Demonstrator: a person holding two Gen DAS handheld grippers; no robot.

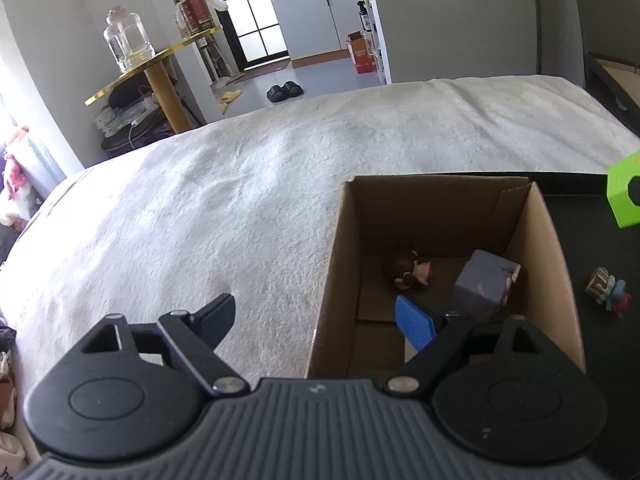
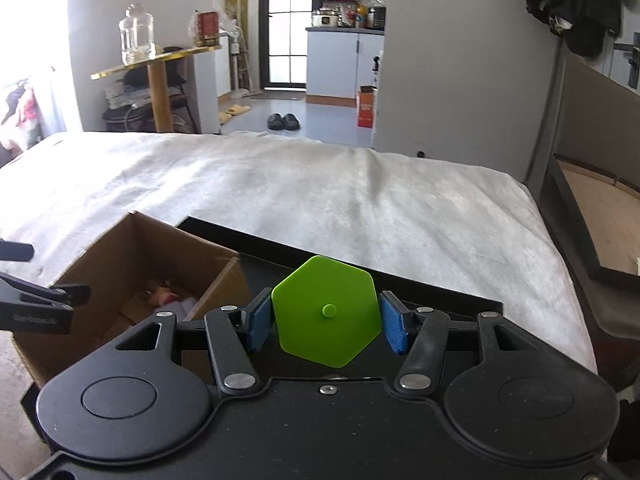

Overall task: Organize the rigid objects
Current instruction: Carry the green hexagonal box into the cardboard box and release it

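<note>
**Green hexagon in the right grip, box off to its left**

Left wrist view: the left gripper (image 1: 320,320) stands wide apart and holds nothing; one finger hangs over the white blanket (image 1: 240,184), the other over the near corner of the cardboard box (image 1: 436,200). Inside the box lie a small brown-haired figurine (image 1: 410,270) and a grey-purple block (image 1: 484,284). On the black tray (image 1: 600,248) to the right of the box sits another little toy (image 1: 608,290), and the green piece (image 1: 624,196) shows at the frame's right edge, above the tray.

Right wrist view: the right gripper (image 2: 326,322) is clamped on the green hexagonal piece (image 2: 326,312), pads pressing two opposite sides, flat face toward the camera. The box opening lies to the left and lower, so the carry likely has to swing leftward over the box wall before letting go. The right hand is the one placed to do it; the left gripper waits just beside the box's left edge.
</note>
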